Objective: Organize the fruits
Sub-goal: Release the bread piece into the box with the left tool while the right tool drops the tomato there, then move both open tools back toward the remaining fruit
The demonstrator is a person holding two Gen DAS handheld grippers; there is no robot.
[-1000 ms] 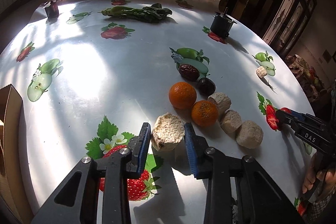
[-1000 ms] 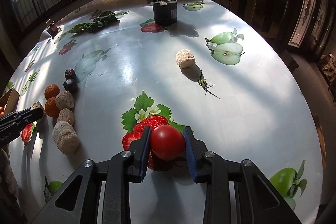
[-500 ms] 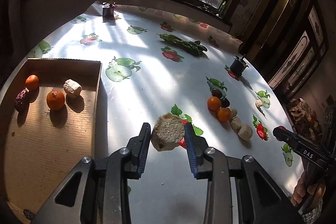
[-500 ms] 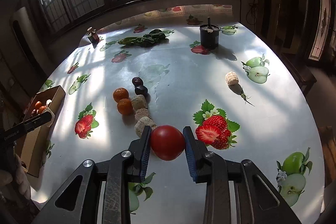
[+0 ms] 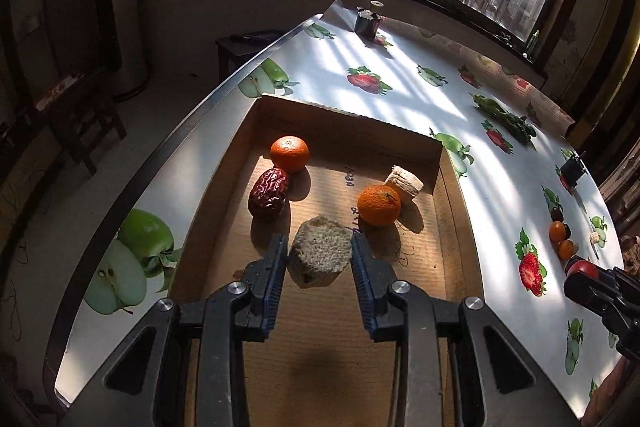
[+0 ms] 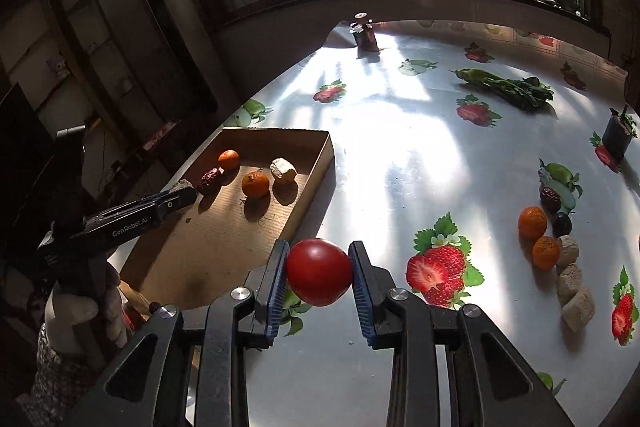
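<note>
My left gripper is shut on a beige rough chunk and holds it over the cardboard tray. The tray holds two oranges, a red date and a pale chunk. My right gripper is shut on a red tomato above the table, just right of the tray. Oranges, dark fruits and beige chunks lie in a row on the table at the right. The left gripper also shows in the right wrist view.
The round table wears a white cloth printed with strawberries and apples. Green vegetables lie far back, a small dark pot stands at the right, and a small jar at the far edge. The table edge runs left of the tray.
Both grippers have swung left toward the tray. The left one carried the beige chunk from the table to over the tray. The right one carried the tomato up to the tray's side.
</note>
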